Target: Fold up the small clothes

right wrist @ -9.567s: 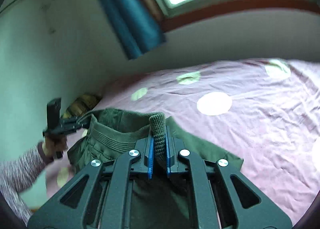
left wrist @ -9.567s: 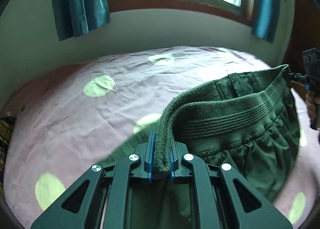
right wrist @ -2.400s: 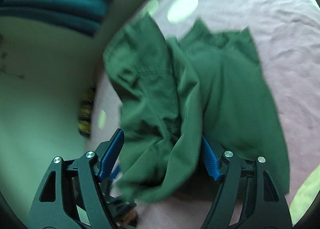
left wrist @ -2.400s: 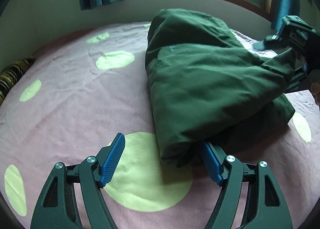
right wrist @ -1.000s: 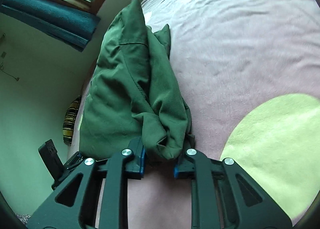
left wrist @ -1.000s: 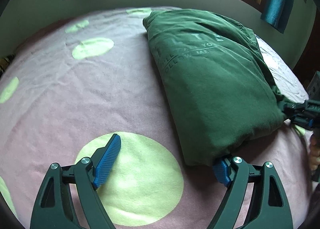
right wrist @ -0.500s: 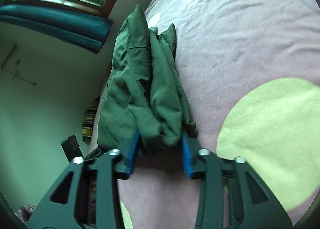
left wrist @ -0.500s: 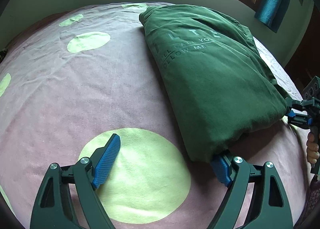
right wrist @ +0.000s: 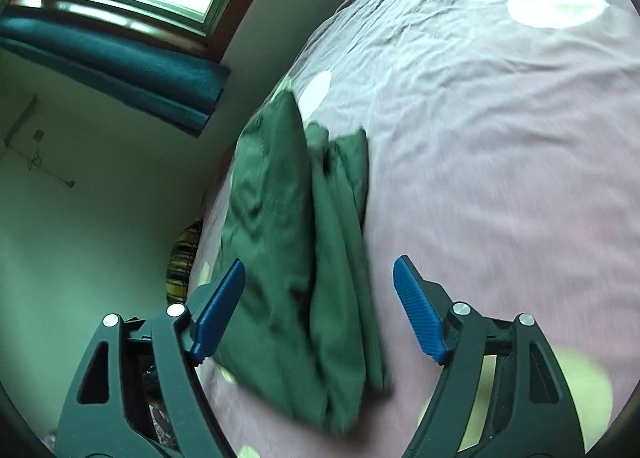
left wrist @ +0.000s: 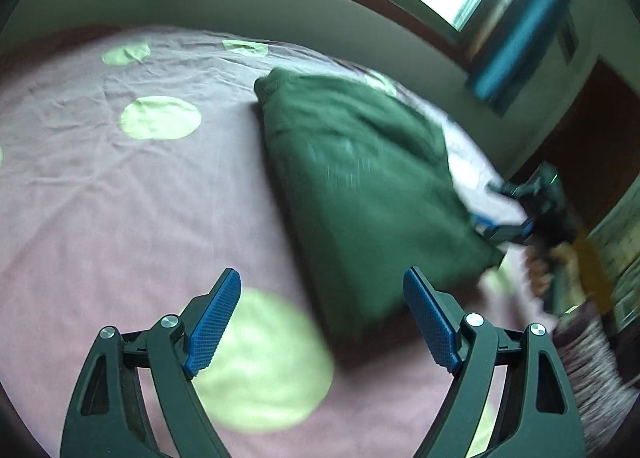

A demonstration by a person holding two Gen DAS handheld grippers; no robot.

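A dark green garment (left wrist: 368, 190) lies folded into a long bundle on the pink bedsheet (left wrist: 100, 198); it also shows in the right wrist view (right wrist: 304, 258). My left gripper (left wrist: 322, 318) is open and empty, raised just short of the bundle's near corner. My right gripper (right wrist: 316, 310) is open and empty, above the bundle's near end. The right gripper also shows in the left wrist view (left wrist: 504, 226) at the bundle's right edge, blurred.
The pink sheet has pale green dots (left wrist: 160, 117). A window with teal curtains (left wrist: 516, 30) is behind the bed. A striped cushion (right wrist: 182, 262) lies at the bed's far left edge. Open sheet lies to the right (right wrist: 500, 138).
My right gripper has opened and let go of the garment's end, then pulled back. My left gripper has lifted away from the bundle's corner. The bundle rests on the bed.
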